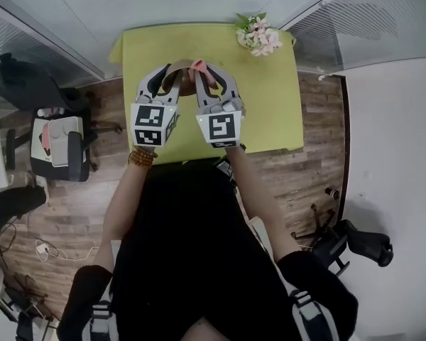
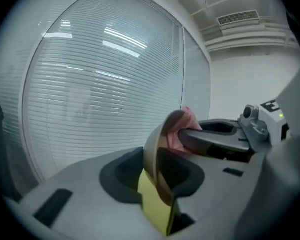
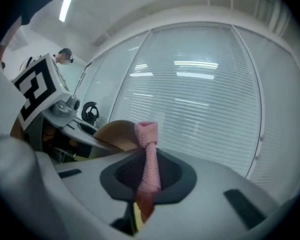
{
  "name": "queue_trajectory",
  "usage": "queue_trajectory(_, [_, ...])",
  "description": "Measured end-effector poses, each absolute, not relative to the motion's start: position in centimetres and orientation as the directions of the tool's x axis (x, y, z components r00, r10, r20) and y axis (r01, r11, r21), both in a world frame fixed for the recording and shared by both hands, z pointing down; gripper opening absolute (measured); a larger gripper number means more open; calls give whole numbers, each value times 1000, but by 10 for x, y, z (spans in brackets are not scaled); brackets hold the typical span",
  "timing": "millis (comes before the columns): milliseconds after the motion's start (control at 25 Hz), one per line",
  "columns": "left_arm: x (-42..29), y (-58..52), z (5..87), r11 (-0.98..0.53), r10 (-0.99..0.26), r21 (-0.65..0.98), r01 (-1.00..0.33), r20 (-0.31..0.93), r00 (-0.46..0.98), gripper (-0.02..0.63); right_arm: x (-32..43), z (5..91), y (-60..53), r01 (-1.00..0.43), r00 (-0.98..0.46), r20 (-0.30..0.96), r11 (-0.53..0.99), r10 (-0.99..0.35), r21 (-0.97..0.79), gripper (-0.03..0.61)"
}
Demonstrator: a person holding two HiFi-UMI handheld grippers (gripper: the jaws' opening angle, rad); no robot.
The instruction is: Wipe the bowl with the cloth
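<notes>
I hold both grippers side by side above the green table [image 1: 270, 98]. My left gripper [image 1: 169, 72] is shut on the rim of a brown bowl [image 1: 177, 67], which stands on edge between its pads [image 2: 155, 149]. My right gripper [image 1: 204, 69] is shut on a pink cloth [image 1: 199, 66]. The cloth sticks up from the jaws as a narrow bunched strip [image 3: 150, 159]. In the left gripper view the cloth [image 2: 182, 126] lies against the bowl's upper rim, with a finger of the right gripper [image 2: 225, 134] just behind it. The bowl [image 3: 117, 134] shows left of the cloth in the right gripper view.
A bunch of pink and white flowers [image 1: 259, 35] stands at the table's far right corner. Office chairs stand on the wooden floor at the left [image 1: 57, 144] and lower right [image 1: 355, 244]. Window blinds [image 2: 100, 84] fill the background behind the table.
</notes>
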State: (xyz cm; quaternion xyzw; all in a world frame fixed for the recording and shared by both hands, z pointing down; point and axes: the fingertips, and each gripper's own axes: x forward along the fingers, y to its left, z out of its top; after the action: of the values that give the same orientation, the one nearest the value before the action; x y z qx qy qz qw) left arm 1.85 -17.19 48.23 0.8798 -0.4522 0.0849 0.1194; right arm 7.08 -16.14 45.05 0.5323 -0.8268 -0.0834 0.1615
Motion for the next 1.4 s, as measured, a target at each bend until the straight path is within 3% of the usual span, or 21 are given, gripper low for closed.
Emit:
queue_trajectory(160, [21,-183,481,-523,-797,193,-830,235,556,61,88,470,-181,-915,-339,212,373,-917,154,51])
queue_trajectory(400, [19,-191,472,-490,-812,308,-816,180,556,54,93,473,-185,-919,-385,210,395,-899,7,34])
queue_trajectory(680, [11,-195,460,-399,-867,505,-765,64,494,58,98,475,-187,-864,-410,201,307,-890,-399,37])
queue_trajectory(880, [12,-191,481,-318,-879,560,-765,127,459,66,104,509,-179,-717,-444,280,150,-851,-681,40])
queue_trajectory(960, [19,-187,494,-352,-851,515,-781,172,497,66,108,523,-174,-698,-464,313,124,-829,-706,43])
queue_trajectory(1040, [31,-181,507,-433,-788,461,-775,223,573,81,113,529,-171,-789,-462,351,196,-815,-582,29])
queue_trajectory(1200, [38,-174,518,-514,-718,388,-765,293,632,137,117,513,-169,-917,-393,391,386,-832,-101,23])
queue_trajectory(1320, [37,-176,520,-577,-707,217,-787,349,615,136,100,500,-165,-768,-338,407,499,-849,402,23])
queue_trajectory(1400, [40,-174,526,-613,-686,129,-780,404,606,111,84,499,-159,-620,-332,409,524,-850,584,23])
